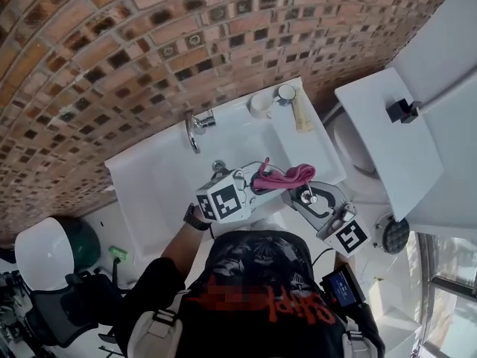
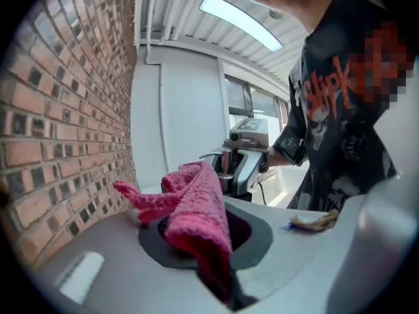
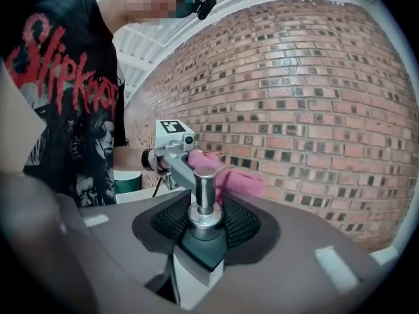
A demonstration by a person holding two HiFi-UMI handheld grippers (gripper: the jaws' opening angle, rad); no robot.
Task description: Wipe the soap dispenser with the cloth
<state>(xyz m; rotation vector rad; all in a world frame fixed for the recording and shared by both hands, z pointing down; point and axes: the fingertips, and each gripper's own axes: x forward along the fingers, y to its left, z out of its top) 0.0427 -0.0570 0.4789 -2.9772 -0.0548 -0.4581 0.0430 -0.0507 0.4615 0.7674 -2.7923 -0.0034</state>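
1. Left gripper (image 1: 256, 188): jaws clenched on the cloth (image 2: 196, 205). The cloth is pink with a nubby, looped pile. It is bunched into soft folds, and one pointed corner sticks out toward the brick wall (image 1: 112, 51).
2. Right gripper (image 1: 307, 198): jaws closed around the soap dispenser (image 3: 203, 221). Dark mesh-textured pads hug it on both sides.
3. Soap dispenser: held up over the front of the sink (image 1: 160, 181), clear of the sink surface. It has a polished metal pump stem with a round base ring, a dark green collar, and a white, square-edged body below.
4. Relation: the cloth sits just beside the pump head, on the wall side. No view confirms whether they touch.
5. Gripper bodies: smooth grey moulded shells. Each carries a white cube with black square markers.
6. Surface: the sink is white and glossy, and a curved chrome faucet (image 1: 197, 130) is mounted at its back edge. A round white cup (image 1: 286, 93) and a beige oblong item (image 1: 302, 115) lie on the rear ledge.
7. Room: the wall is red-brown brick with pale mortar, and a row of small square tiles runs through it. The ceiling is ribbed white panels with a long light strip (image 2: 239, 21). A green bin with a white lid (image 1: 46, 250) stands on the floor to the left.
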